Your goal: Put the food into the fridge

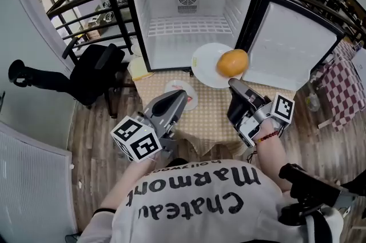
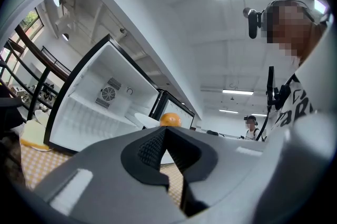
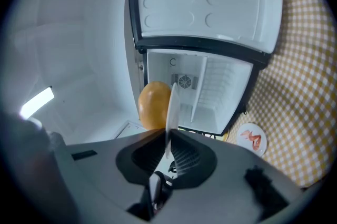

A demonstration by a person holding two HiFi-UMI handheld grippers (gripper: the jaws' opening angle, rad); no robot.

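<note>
Step in hand, as I judge it: carrying the loaded plate into the fridge.

Your right gripper [image 1: 231,83] is clenched on the lower-right rim of the round white plate [image 1: 205,67]. The round orange fruit [image 1: 231,63] sits on the plate's right part. The plate is in the air just in front of the open white mini fridge [image 1: 166,7], at centre frame in the head view. The right gripper view shows the plate edge-on between the jaws.

Your left gripper [image 1: 182,96] has its jaws pressed together on nothing. It hovers over the small white plate of reddish food [image 1: 172,86] on the beige checked tablecloth [image 1: 214,107].

Notes for the move:
- Keep the plate level, because the fruit looks free to roll.
- The grip is on one rim only, so expect the far side to sag and move slowly.
- Choose a level above or below the white wire shelf [image 1: 189,26].
- Stay left of the open fridge door [image 1: 291,44].
- Set the plate flat before you let go.
</note>
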